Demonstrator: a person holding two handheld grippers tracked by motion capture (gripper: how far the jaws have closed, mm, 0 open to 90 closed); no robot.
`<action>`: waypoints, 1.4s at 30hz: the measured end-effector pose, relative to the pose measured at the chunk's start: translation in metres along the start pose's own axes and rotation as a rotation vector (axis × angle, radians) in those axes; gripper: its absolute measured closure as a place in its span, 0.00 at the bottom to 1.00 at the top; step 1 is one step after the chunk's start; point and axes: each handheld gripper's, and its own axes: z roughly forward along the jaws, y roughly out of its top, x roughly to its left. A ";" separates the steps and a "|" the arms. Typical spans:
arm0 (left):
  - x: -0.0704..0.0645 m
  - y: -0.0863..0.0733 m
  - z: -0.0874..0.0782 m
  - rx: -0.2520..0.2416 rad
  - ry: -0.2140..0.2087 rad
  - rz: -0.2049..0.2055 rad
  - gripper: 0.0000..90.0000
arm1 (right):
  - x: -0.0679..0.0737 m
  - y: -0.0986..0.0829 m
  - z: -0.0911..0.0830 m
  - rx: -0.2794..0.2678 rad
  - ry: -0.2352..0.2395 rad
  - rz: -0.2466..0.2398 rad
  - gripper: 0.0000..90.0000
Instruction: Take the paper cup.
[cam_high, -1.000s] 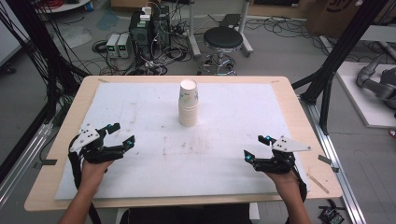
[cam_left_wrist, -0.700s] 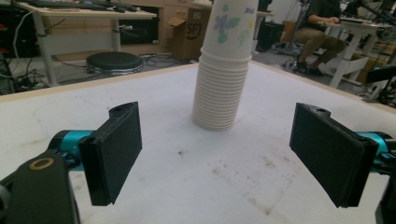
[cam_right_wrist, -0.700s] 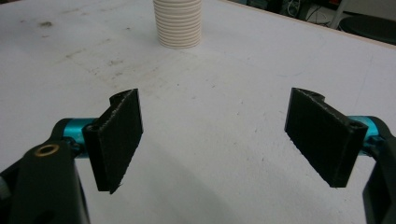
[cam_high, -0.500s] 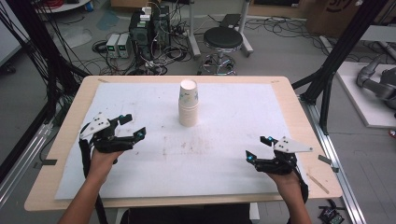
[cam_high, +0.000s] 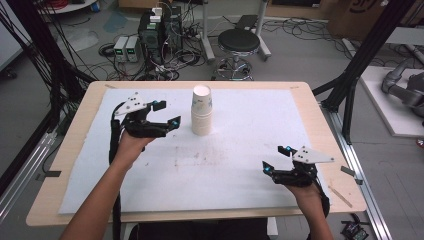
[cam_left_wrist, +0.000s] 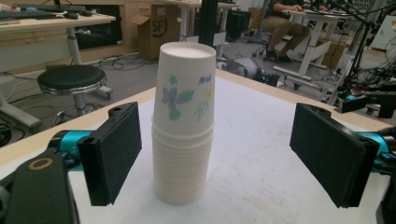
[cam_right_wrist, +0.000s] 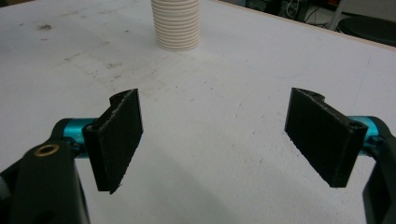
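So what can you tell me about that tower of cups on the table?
The stack of paper cups stands upright and upside down, bottoms up, on the white mat toward the far middle of the table. The cups look like cream paper; the top one has a purple flower with green leaves printed on its side. Many rolled rims pile up like ribs at the bottom. The left claw is open and close beside it, not touching. In the left gripper view the stack stands ahead between the two pads.
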 end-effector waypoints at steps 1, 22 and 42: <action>0.001 0.002 0.005 0.007 -0.002 0.000 0.19 | 0.000 0.000 0.000 0.002 0.002 0.006 0.22; 0.019 0.029 0.088 0.088 0.023 -0.010 0.18 | -0.001 0.001 -0.002 -0.010 0.004 0.014 0.22; 0.024 0.017 0.117 0.142 0.000 -0.007 0.35 | -0.002 -0.001 -0.005 -0.014 0.003 0.026 0.22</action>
